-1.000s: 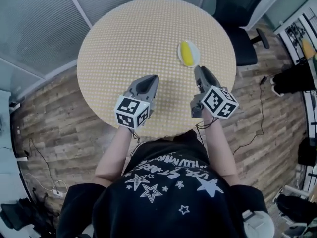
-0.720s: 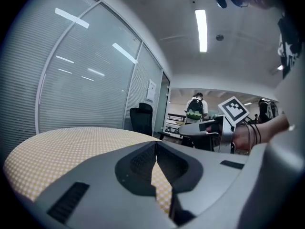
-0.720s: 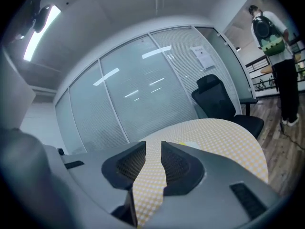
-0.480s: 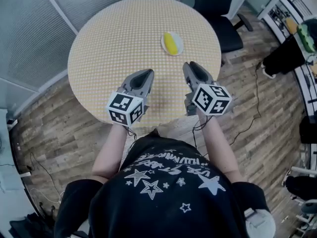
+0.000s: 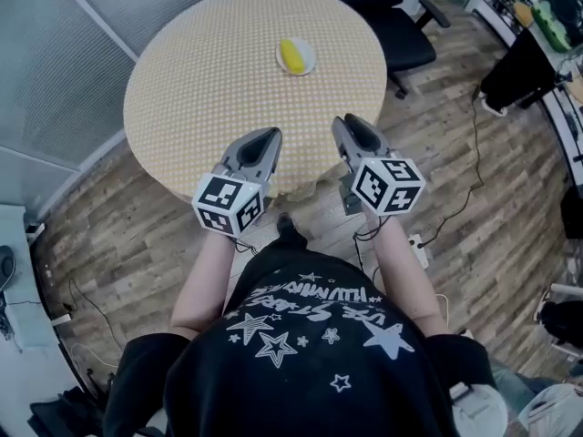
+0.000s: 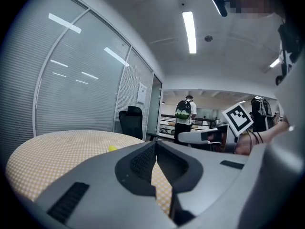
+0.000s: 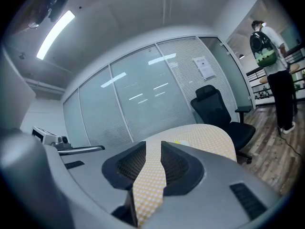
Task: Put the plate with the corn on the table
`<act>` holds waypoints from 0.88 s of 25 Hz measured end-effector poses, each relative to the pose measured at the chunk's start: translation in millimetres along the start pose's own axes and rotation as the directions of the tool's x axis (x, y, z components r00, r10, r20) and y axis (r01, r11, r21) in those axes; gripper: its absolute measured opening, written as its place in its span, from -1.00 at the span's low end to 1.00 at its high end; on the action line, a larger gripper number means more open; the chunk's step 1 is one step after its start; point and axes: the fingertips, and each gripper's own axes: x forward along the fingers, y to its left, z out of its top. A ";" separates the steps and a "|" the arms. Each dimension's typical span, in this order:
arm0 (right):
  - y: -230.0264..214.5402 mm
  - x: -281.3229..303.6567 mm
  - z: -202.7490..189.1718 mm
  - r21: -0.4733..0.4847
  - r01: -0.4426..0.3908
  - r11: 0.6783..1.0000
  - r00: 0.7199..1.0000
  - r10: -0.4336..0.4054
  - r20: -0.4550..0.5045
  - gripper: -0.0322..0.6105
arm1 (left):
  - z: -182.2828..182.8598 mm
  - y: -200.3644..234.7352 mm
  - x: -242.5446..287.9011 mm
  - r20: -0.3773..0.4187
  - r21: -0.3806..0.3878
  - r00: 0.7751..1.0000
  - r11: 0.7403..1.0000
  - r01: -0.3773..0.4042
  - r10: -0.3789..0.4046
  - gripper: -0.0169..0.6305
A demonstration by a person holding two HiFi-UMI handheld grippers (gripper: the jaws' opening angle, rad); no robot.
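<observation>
Standing at the near side of a round tabletop (image 5: 209,89) covered in a yellow checked pattern, with one hand-held gripper in each hand. Holding the left hand-held gripper (image 5: 268,135) low over the near rim, pointed toward the far side, jaws closed tip to tip with nothing between them and only a sliver of the checked surface showing lower down behind the pads. Holding the right hand-held gripper (image 5: 346,120) just beside it at about the same height, jaws a little apart and empty, with a strip of the checked surface showing through the gap. Well apart from both, lying flat on the far right part of the tabletop near its rim, a small white plate (image 5: 297,55) with a yellow corn (image 5: 291,54) on it. Showing in the left gripper view only as a small yellow spot beyond the left jaw, and in the right gripper view as a pale fleck just above the jaw gap. Beyond the tabletop, a black office chair (image 5: 392,12) on a wood-patterned floor (image 5: 455,198), and ribbed glass partitions (image 5: 55,71) along the left. Far off in both gripper views, a person (image 7: 271,56) with a green backpack, standing.
</observation>
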 end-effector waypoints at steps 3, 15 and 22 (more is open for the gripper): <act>10.1 -13.4 -0.7 -0.001 -0.025 1.000 1.000 0.025 0.010 -0.59 | -1.9 -14.6 -15.7 -0.008 0.020 1.000 1.000 -0.016 0.016 -0.92; 58.9 -48.1 -25.7 0.029 -0.147 0.989 0.989 0.146 0.018 -0.66 | -9.8 -43.9 -87.5 -0.003 0.022 0.990 0.990 -0.142 0.142 -0.92; 65.8 -52.0 -27.2 0.013 -0.129 0.992 0.992 0.129 0.014 -0.70 | -10.8 -45.7 -91.1 0.015 0.005 0.994 0.994 -0.106 0.106 -0.92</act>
